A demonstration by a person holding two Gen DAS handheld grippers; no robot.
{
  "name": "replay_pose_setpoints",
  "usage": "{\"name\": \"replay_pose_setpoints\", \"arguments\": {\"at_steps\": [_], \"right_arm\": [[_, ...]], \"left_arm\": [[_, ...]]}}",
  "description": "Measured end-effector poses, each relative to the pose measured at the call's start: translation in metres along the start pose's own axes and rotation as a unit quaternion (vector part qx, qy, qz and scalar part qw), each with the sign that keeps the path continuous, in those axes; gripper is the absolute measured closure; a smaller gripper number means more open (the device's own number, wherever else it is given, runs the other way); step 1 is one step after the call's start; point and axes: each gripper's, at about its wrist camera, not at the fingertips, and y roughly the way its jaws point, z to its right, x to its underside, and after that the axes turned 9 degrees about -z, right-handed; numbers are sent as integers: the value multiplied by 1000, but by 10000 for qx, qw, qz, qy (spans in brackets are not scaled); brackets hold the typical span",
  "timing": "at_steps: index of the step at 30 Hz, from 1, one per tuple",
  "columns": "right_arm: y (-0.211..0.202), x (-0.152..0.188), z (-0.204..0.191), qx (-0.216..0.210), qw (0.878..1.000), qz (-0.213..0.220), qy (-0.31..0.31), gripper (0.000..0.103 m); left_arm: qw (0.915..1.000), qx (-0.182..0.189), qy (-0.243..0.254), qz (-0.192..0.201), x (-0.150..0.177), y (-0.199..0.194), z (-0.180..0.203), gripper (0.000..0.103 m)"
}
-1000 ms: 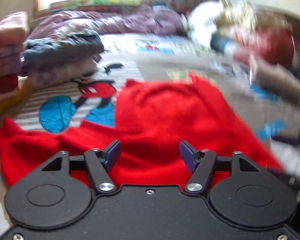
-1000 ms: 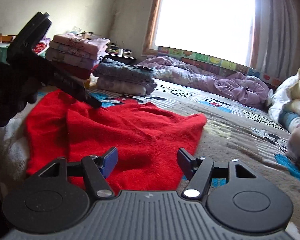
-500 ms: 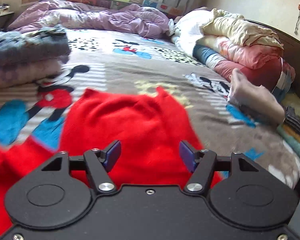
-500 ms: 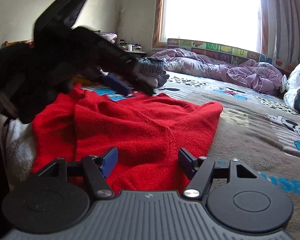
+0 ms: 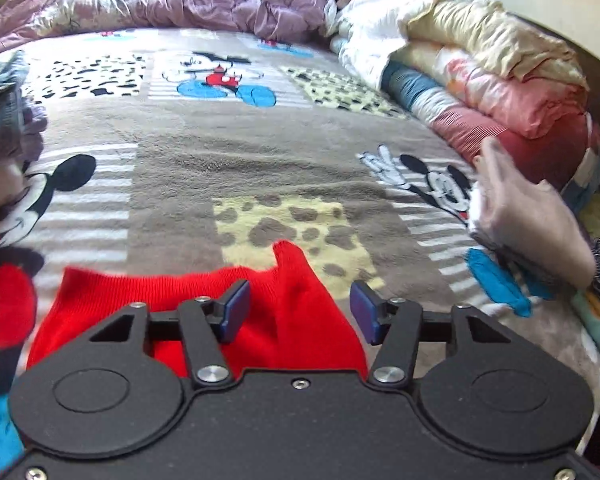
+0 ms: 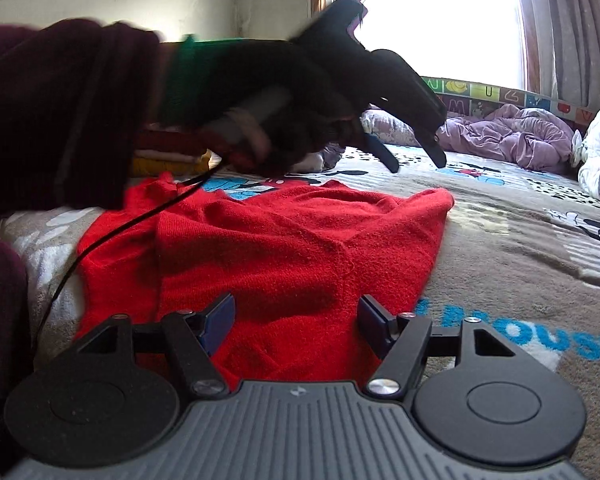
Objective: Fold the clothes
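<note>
A red knit garment [image 6: 292, 256] lies spread on the bed blanket, partly folded with one layer over another. My right gripper [image 6: 296, 320] is open and empty, low over the garment's near edge. My left gripper [image 5: 298, 310] is open and empty, above the garment's far corner [image 5: 292, 280]. In the right wrist view the left gripper [image 6: 416, 152] shows from the side, held by a dark-gloved hand above the far side of the garment.
The bed is covered by a Mickey Mouse blanket [image 5: 220, 152]. A pile of bedding and clothes [image 5: 500, 92] lies at the right. A purple duvet [image 5: 180, 0] lies at the back. Stacked folded clothes [image 6: 172, 156] sit at the left, behind the hand.
My left gripper has swung right and forward across the garment toward its far corner. My right gripper has come lower and closer to the near edge. Both stay open.
</note>
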Motion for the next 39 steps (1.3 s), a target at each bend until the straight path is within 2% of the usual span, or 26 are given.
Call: {"name": "replay_pose_setpoints", "arguments": {"at_steps": [4, 12, 13, 14, 16, 18, 20, 22, 26, 29, 33, 36, 39], "right_arm": [[1, 1, 1, -38, 10000, -2, 45, 35], [-1, 1, 3, -127, 9998, -4, 133, 35], [0, 1, 3, -142, 9998, -12, 143, 35], [0, 1, 4, -155, 9998, -19, 151, 34], [1, 1, 4, -179, 9997, -44, 168, 34], [1, 1, 5, -197, 9996, -68, 182, 34], [2, 1, 5, -202, 9996, -91, 186, 34], [2, 1, 4, -207, 9996, -113, 183, 34], [2, 1, 4, -235, 9995, -162, 163, 33], [2, 1, 5, -257, 9994, -182, 159, 33], [4, 1, 6, -268, 9993, -205, 162, 33], [4, 1, 5, -258, 9993, -220, 150, 33], [4, 0, 5, -253, 9993, -221, 148, 33]], "left_arm": [[9995, 220, -126, -203, -12, 15, -9, 65], [9960, 626, -490, -400, -13, 35, -20, 69], [9953, 697, -542, -398, -12, 37, -22, 75], [9945, 768, -594, -396, -10, 39, -23, 87], [9931, 920, -691, -232, -5, 37, -25, 98], [9912, 1018, -832, 121, 0, 25, -29, 98], [9853, 1191, -1090, 564, 11, 13, -38, 99], [9866, 879, -1261, 554, 20, 17, -44, 99], [9869, 588, -1412, 516, 25, 27, -47, 99], [9918, 346, -1173, 382, 19, 33, -38, 99], [9976, -213, -653, 15, 13, 49, -24, 95], [9979, -402, -515, -2, 5, 40, -17, 89], [9979, -552, -228, 258, 8, 20, -8, 86]]}}
